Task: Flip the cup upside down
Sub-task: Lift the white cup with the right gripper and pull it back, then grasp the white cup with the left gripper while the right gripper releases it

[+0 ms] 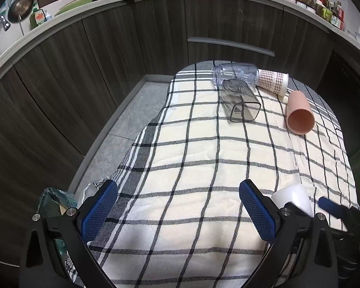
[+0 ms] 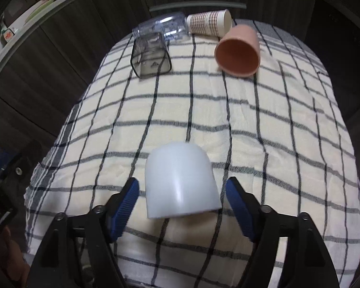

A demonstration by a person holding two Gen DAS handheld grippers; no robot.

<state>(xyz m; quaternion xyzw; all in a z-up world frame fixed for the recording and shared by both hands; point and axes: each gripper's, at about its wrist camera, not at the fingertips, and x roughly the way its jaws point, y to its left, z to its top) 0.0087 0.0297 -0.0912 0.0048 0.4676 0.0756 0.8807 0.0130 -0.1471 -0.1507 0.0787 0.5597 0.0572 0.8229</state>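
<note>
A white plastic cup (image 2: 181, 180) stands upside down on the checked cloth (image 2: 252, 120), closed base up, between the blue pads of my right gripper (image 2: 183, 201). The jaws are open, with a gap on each side of the cup. The same cup (image 1: 294, 198) shows at the lower right of the left wrist view, beside the right gripper's blue finger (image 1: 331, 207). My left gripper (image 1: 177, 206) is open and empty above the near part of the cloth (image 1: 192, 156).
At the far end of the table lie several cups on their sides: a pink cup (image 2: 238, 51), a brown-patterned paper cup (image 2: 210, 22), a clear round cup (image 2: 163, 27) and a smoky square cup (image 2: 150, 55). Dark cabinets (image 1: 108, 60) stand behind.
</note>
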